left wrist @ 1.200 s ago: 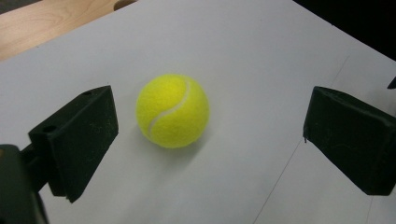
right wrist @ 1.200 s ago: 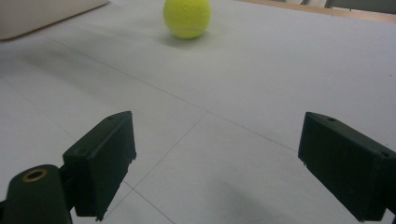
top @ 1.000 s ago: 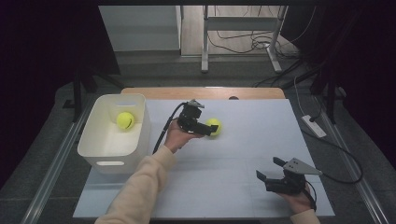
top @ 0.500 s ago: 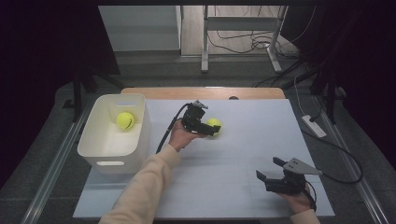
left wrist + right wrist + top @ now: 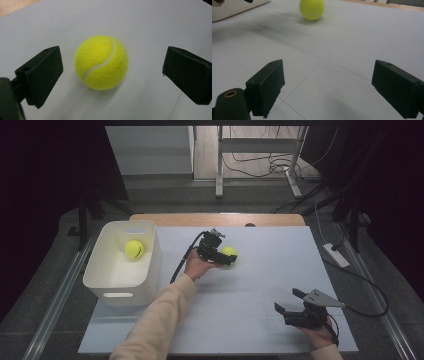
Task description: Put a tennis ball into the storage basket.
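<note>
Lab-like test space, dark curtains (image 5: 45,195), loose floor cables (image 5: 260,167) (metal stand legs (image 5: 219,165) behind)

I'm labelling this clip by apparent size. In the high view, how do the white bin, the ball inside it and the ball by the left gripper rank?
1. White bin, by far the largest.
2. Ball in the bin and ball on the table: they look alike; the left gripper hides part of the table one, so no ranking.

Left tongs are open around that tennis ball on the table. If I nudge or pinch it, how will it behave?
The tennis ball is round on a flat white table, so a nudge from the left tongs likely rolls it. Its fuzzy felt should grip. It probably gives slightly when pinched.
</note>
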`<state>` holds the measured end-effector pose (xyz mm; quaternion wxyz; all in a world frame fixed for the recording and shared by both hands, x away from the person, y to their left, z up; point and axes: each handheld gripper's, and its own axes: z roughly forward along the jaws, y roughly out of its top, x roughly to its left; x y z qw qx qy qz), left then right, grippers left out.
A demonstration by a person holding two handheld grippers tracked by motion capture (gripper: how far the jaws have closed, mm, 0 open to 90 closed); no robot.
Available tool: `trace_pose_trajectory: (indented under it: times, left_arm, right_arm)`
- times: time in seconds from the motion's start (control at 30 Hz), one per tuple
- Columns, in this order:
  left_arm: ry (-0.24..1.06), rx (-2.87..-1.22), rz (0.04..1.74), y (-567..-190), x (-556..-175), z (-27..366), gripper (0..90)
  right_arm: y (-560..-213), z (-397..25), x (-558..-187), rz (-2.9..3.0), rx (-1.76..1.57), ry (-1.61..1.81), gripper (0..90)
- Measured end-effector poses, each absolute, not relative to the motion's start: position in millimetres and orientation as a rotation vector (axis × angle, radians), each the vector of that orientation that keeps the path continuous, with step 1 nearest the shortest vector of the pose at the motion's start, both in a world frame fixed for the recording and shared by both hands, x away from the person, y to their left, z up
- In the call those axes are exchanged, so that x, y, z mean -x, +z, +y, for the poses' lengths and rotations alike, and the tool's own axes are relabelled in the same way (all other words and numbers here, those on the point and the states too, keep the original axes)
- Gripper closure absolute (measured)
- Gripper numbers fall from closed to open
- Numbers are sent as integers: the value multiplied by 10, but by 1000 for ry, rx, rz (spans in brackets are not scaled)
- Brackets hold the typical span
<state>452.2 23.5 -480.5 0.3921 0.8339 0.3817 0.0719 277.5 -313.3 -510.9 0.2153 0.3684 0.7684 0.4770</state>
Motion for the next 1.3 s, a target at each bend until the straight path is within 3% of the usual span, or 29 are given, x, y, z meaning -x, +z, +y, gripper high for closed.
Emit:
trace_pose_trajectory:
  times: [0.93, 1.1, 1.3]
  left_arm:
    - [170, -2135, 1010, -5065, -4709, 126, 67]
    - [159, -2143, 1007, -5115, -4726, 106, 109]
    - [157, -2145, 1003, -5144, -4734, 100, 247]
  right_arm:
    - [-5113, -3139, -2776, 2130, -1023, 1323, 109]
    - [-5113, -3139, -2778, 2130, -1023, 1323, 109]
    - [-5110, -3143, -2775, 2129, -1024, 1325, 109]
